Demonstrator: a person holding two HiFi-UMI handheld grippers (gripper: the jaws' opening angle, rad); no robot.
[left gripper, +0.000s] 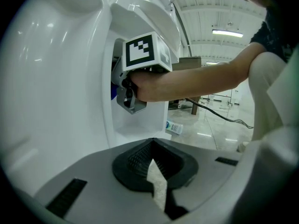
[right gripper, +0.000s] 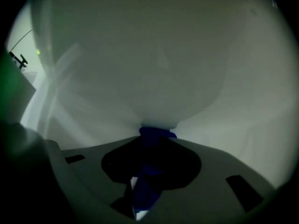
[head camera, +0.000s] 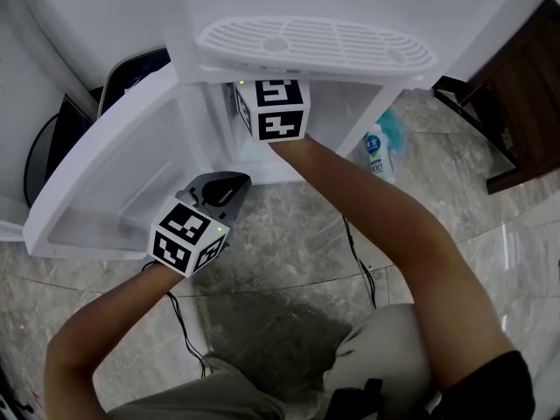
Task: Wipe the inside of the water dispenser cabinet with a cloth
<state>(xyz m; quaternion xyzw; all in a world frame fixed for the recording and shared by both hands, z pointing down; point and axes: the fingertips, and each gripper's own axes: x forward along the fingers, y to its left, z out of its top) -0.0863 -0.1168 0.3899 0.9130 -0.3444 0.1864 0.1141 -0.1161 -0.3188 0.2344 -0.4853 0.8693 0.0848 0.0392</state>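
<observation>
The white water dispenser (head camera: 289, 7) stands with its lower cabinet door (head camera: 114, 173) swung open to the left. My right gripper (right gripper: 152, 139) reaches into the cabinet; in the head view only its marker cube (head camera: 278, 108) shows. It is shut on a blue cloth (right gripper: 152, 135), whose bunched end presses against the white inner wall (right gripper: 154, 69). The left gripper view shows that gripper's body (left gripper: 130, 94) at the cabinet mouth with a bit of blue cloth (left gripper: 113, 93) beside it. My left gripper (head camera: 229, 185) hovers by the open door, shut and holding nothing.
A white drip tray grille (head camera: 315, 42) juts out above the cabinet. A small bottle (head camera: 376, 151) lies on the marble floor to the dispenser's right. Dark wooden furniture (head camera: 525, 86) stands at the right, black items (head camera: 48, 143) at the left. A cable (head camera: 359, 261) trails over the floor.
</observation>
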